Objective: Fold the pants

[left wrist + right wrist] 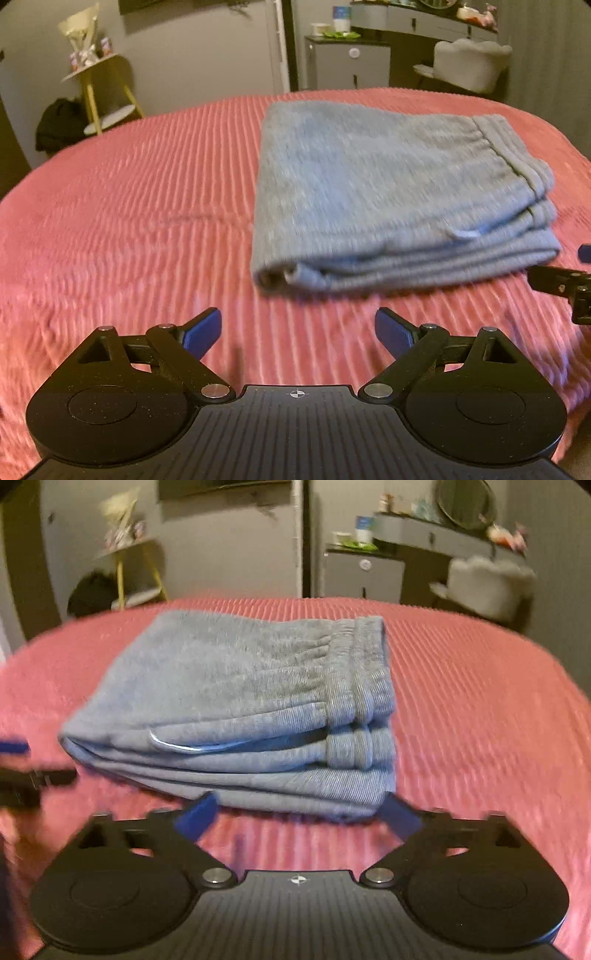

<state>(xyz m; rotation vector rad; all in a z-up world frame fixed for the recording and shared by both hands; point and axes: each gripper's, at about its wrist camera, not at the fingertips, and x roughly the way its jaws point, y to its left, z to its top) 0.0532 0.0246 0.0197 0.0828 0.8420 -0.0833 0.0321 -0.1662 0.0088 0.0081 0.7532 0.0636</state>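
**Folded pants on the bed, both claws released**

Left wrist view: the left gripper (298,334) hangs with its jaws spread wide, gripping nothing, over the pink ribbed bedspread (129,221). The grey pants (388,192) lie folded in a stack toward the bed's right side (waistband at right).

Right wrist view: the right gripper (297,818) is released, jaws wide, its blue fingertips (195,818) just short of the stack's near edge.
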